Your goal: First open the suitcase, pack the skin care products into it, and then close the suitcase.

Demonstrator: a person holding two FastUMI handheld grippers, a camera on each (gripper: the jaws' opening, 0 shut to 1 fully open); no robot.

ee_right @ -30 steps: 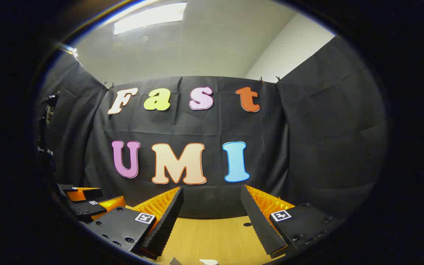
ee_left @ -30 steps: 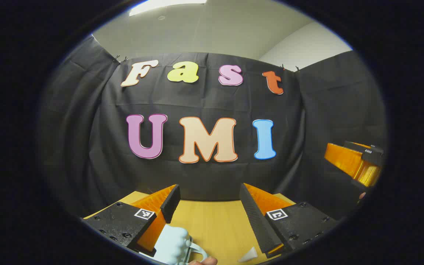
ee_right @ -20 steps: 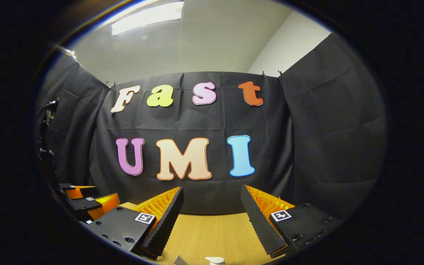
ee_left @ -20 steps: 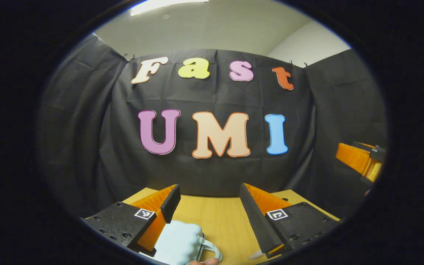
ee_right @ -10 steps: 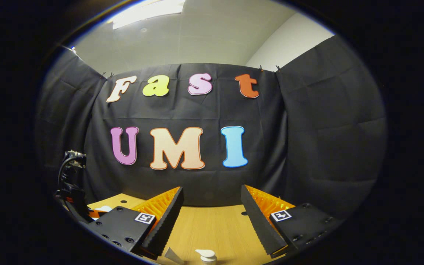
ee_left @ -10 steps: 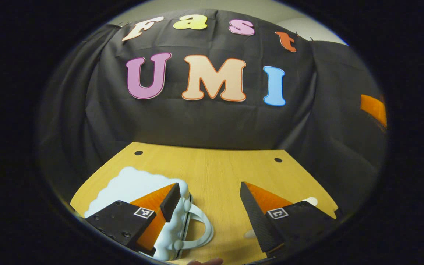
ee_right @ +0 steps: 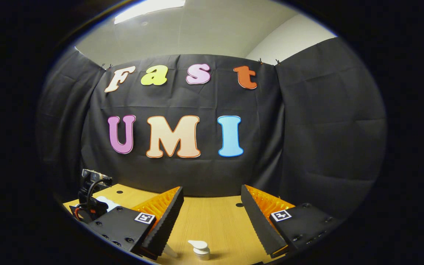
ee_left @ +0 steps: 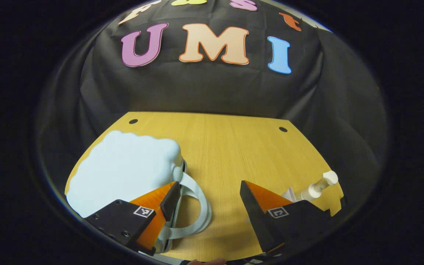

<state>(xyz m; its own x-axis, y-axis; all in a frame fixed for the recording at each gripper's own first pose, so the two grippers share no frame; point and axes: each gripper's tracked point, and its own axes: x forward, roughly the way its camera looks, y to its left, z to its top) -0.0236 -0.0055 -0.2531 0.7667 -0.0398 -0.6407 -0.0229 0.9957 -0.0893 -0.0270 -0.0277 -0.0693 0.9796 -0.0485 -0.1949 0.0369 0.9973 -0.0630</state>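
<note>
1. Pale-blue suitcase (ee_left: 123,169) lies shut on the table (ee_left: 234,147), its handle (ee_left: 197,209) just beside the left gripper (ee_left: 208,198)'s near finger; jaws wide, empty.
2. Opening seems in hand; next, close on that handle.
3. Right gripper (ee_right: 212,209) gapes above a pump bottle (ee_right: 200,249).

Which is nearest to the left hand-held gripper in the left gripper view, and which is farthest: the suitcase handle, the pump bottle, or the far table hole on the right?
1. Suitcase handle, beside the left finger of the left hand-held gripper.
2. Pump bottle, behind the right finger, near the table's right edge.
3. Table hole, at the far right, near the wall.
</note>
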